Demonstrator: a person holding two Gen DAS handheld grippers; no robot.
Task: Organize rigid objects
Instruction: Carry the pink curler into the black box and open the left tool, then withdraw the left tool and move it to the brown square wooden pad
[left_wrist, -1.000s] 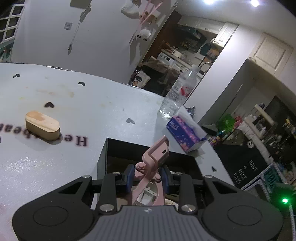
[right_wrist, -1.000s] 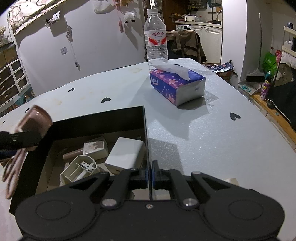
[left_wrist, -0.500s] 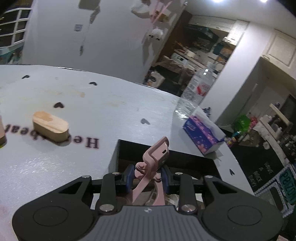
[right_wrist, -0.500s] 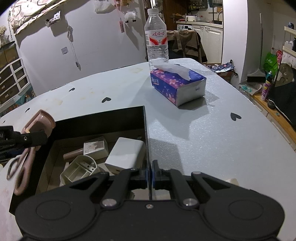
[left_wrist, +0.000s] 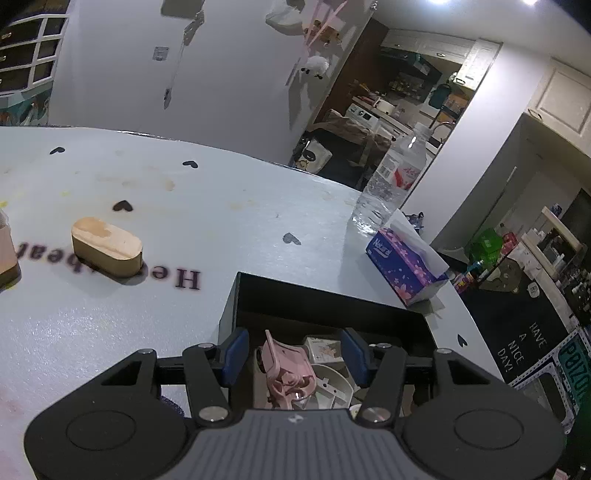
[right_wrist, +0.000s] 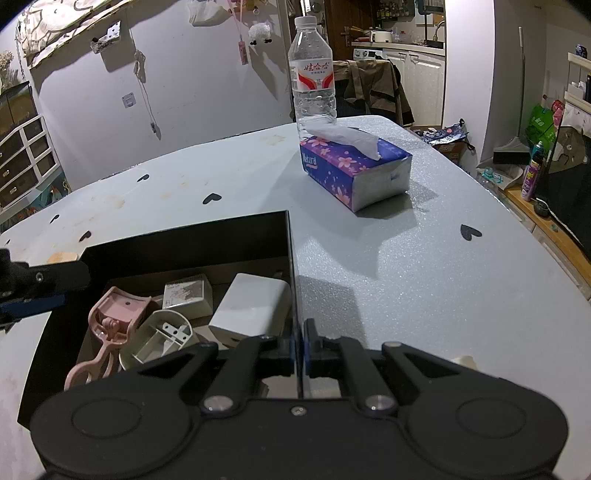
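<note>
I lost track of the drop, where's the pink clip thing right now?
The pink clip lies inside the black box, at its left side beside the white holder, below the open left gripper.

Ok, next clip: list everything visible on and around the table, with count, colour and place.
black box: 1, black, table's near side
pink clip: 1, pink, lying in box
white holder: 1, off-white, in box beside clip
white block: 1, white, in box by right wall
small carton: 1, white-brown, in box at back
wooden block: 1, tan, on table left of box
tissue pack: 1, purple, beyond box
water bottle: 1, clear, behind tissues
table: 1, pale grey
left gripper: open over box, jaws just opened
right gripper: shut on box wall
</note>
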